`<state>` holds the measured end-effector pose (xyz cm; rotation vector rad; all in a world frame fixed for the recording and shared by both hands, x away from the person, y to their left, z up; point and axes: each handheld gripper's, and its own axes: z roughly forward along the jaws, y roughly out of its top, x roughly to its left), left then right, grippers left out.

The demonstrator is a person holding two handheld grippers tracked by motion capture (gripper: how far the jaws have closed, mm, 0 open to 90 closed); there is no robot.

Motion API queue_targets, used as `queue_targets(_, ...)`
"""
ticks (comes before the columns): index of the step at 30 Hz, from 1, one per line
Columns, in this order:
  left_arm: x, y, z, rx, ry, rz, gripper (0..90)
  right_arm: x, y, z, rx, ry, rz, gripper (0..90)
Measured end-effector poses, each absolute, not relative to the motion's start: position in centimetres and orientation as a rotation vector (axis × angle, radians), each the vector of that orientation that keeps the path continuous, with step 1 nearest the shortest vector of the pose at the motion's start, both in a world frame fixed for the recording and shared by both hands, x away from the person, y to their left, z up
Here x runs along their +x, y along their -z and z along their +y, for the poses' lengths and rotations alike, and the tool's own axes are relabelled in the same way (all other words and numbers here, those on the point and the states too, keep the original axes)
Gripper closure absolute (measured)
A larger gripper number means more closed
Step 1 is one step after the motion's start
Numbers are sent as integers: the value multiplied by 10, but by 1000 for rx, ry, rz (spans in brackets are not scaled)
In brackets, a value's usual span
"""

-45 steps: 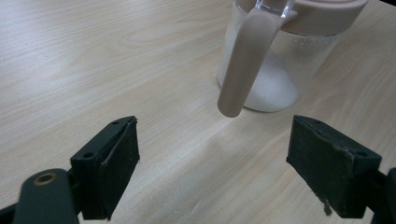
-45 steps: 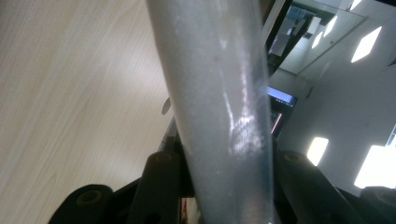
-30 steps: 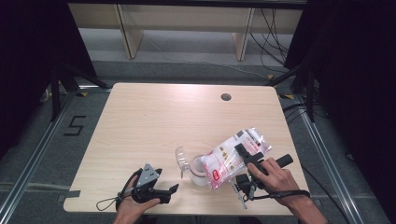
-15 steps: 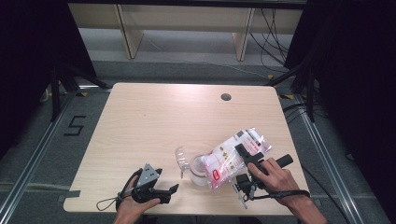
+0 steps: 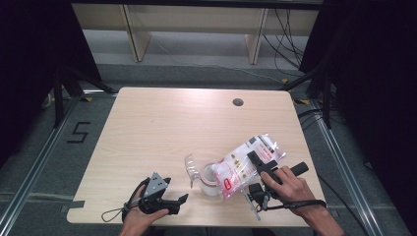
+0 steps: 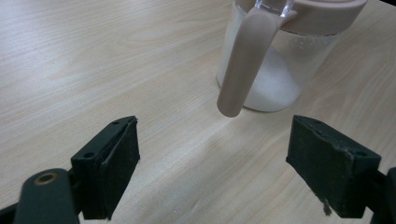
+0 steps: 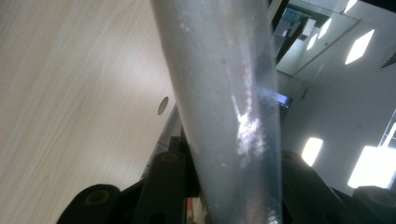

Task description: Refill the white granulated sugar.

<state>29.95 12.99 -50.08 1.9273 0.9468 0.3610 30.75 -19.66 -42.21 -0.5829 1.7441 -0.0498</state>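
Observation:
A clear jar [image 5: 210, 179] with a pink rim stands near the table's front edge, white powder at its bottom and its clear lid flap [image 5: 189, 167] swung open to the left. Over its right side leans a plastic bag [image 5: 243, 167] of white grains with a red and pink print. My right gripper [image 5: 256, 161] is shut on that bag, which rises between the jaws in the right gripper view [image 7: 224, 93]. To the jar's left my left gripper [image 5: 179, 204] rests low, open and holding nothing. In the left gripper view the jar [image 6: 275, 70] and its pink strap [image 6: 243, 65] stand beyond the jaws.
The light wooden table [image 5: 172, 128] has a round cable hole [image 5: 238, 102] at the back right. Shelving legs and cables lie on the floor behind the table. A mark "5" [image 5: 78, 132] is taped on the floor at the left.

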Motion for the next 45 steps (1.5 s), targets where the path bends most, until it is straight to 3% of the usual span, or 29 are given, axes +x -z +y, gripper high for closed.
queue_targets(45,300,500,131,1937,-365,942,164,308,424,-199,-580,25,1741,777)
